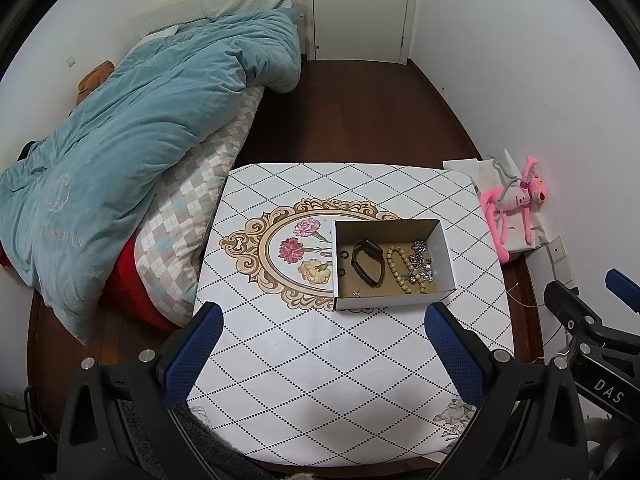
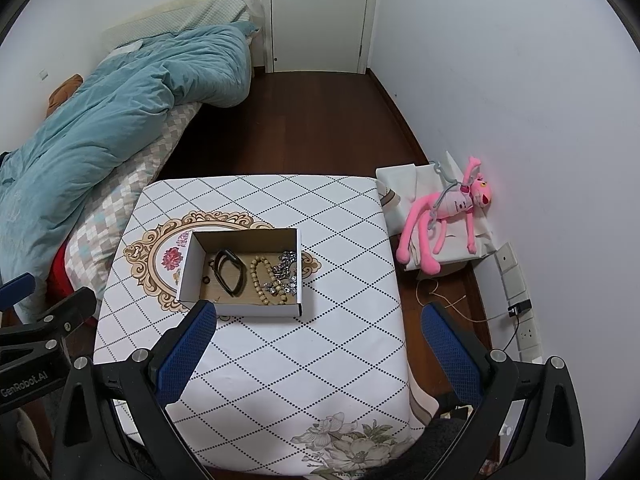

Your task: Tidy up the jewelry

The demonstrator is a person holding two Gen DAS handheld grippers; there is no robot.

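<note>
An open cardboard box [image 1: 446,248] [image 2: 188,268] stands on a small table [image 1: 320,360] [image 2: 320,340] with a diamond-patterned cloth. Inside lie a black band [image 1: 368,264] [image 2: 229,272], a beige bead bracelet [image 1: 400,268] [image 2: 260,278], a silver chain [image 1: 420,264] [image 2: 286,268], small black rings [image 1: 344,256] and a tiny earring [image 1: 356,292]. My left gripper [image 1: 324,320] is open and empty, above the table just in front of the box. My right gripper [image 2: 320,320] is open and empty, near the box's front right corner.
A bed with a teal duvet [image 1: 140,128] [image 2: 120,112] lies left of the table. A pink plush toy [image 1: 516,204] [image 2: 448,212] lies on white bags by the right wall. Wall sockets and a cable [image 2: 520,308] are at the right. A white door [image 2: 320,12] is at the back.
</note>
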